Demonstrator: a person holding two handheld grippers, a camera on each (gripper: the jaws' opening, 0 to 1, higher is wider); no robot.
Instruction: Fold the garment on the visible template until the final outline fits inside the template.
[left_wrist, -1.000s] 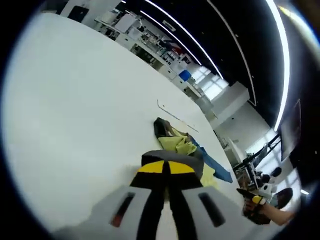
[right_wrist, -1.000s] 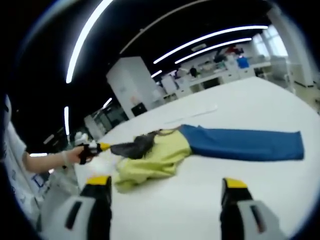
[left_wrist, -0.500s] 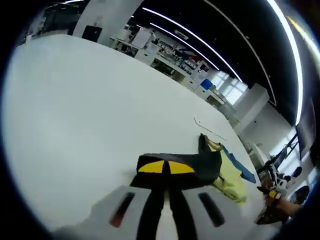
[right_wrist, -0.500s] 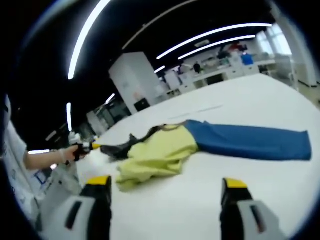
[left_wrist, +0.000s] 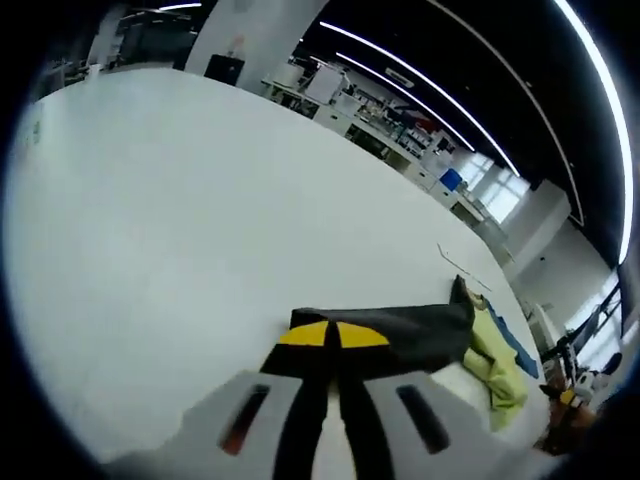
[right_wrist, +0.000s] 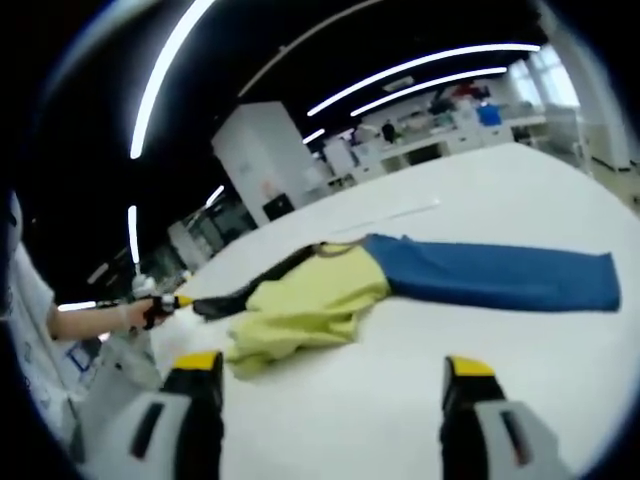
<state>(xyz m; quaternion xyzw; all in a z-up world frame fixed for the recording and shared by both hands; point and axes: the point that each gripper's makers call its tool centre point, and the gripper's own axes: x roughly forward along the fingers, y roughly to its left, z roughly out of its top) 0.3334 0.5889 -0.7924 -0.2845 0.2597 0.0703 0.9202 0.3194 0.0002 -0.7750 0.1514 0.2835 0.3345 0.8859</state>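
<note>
One white bench (right_wrist: 520, 200) carries the garment (right_wrist: 400, 285) across its middle. My left tool (left_wrist: 335, 335) is clenched on its dark sleeve (left_wrist: 410, 335), stretched taut; my right tool (right_wrist: 330, 375) hovers released nearby.

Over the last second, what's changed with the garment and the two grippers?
The left gripper, shut on the dark sleeve, has pulled it outward, away from the yellow-green and blue garment; the sleeve, bunched a second ago, now stretches out long and taut. The yellow-green part has spread a little. The right gripper stays open above the white table, holding nothing, and the blue part lies as before.
</note>
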